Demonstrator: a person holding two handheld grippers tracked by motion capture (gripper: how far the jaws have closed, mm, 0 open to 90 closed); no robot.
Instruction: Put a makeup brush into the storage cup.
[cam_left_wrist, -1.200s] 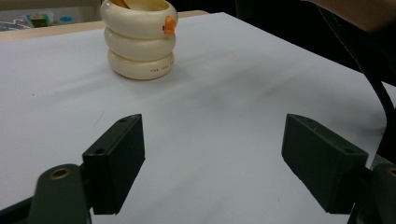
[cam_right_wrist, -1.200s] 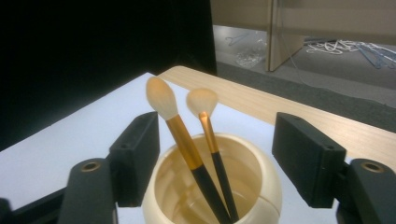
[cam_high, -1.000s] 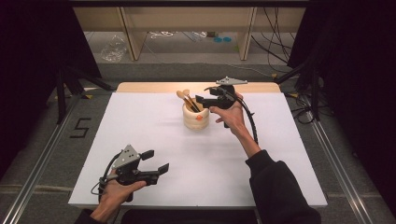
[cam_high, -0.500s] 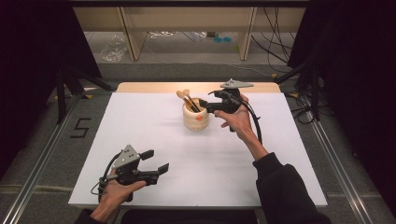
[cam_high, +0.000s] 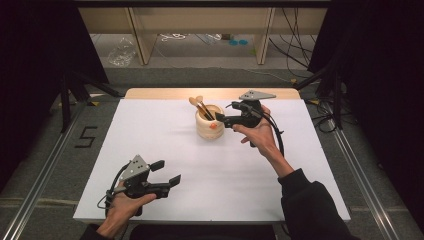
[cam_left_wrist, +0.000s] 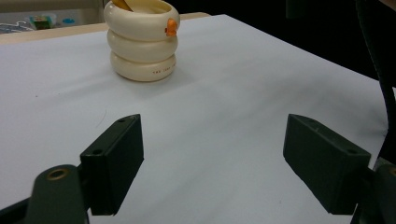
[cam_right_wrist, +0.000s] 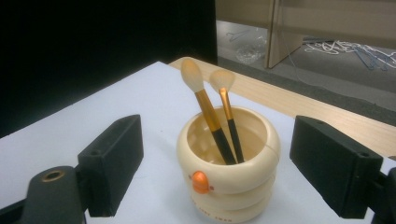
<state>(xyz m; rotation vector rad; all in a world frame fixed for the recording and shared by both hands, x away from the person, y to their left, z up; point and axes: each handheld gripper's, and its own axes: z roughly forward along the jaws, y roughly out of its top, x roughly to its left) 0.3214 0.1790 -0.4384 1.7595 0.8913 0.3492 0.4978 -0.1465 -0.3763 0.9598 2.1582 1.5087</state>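
While two brushes (cam_right_wrist: 219, 126) are stood in the cup (cam_high: 209, 122), the right gripper (cam_high: 218, 118), jaws just opened wide and empty, is held beside it; the left gripper (cam_high: 166, 172) is held wide apart near the table's near edge.

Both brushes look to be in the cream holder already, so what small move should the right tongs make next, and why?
Probably draw the right tongs back from the holder toward the person. Its jaws have just been opening and now stand wide with nothing gripped, while both brushes lean inside the holder. The left tongs rest open near the table's front edge, so nothing else appears to need handling.
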